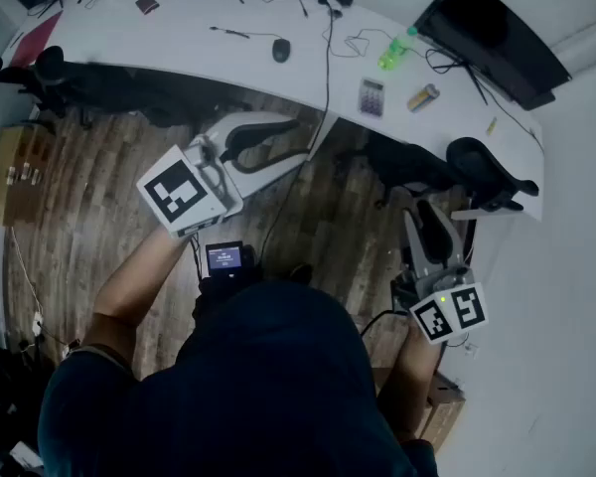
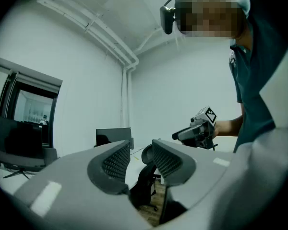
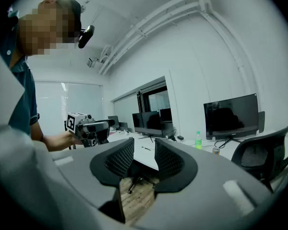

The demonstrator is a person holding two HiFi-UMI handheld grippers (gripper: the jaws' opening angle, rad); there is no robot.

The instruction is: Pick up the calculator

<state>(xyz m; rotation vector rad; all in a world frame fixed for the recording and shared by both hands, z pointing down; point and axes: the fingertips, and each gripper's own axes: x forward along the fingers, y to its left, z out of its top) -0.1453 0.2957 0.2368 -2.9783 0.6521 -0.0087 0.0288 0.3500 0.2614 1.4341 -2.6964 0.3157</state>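
Small grey rectangular calculator (image 1: pixel 372 96) is spotted well up-frame of both spread, empty tools, white left gripper (image 1: pixel 293 137) judged nearer than white right gripper (image 1: pixel 427 225).

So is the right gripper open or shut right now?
Open. On the right gripper the jaws stand apart, nothing between them; only floor shows through.

No words or numbers can be read. Black-and-white square patterns are seen on the cube (image 1: pixel 184 192) of the left gripper (image 1: pixel 278 145) and on the cube (image 1: pixel 448 312) of the right gripper (image 1: pixel 429 229), but they are not letters. Writing is shown on a small screen (image 1: pixel 224 257), but it is too small. The calculator (image 1: pixel 372 96) keys are too blurred.
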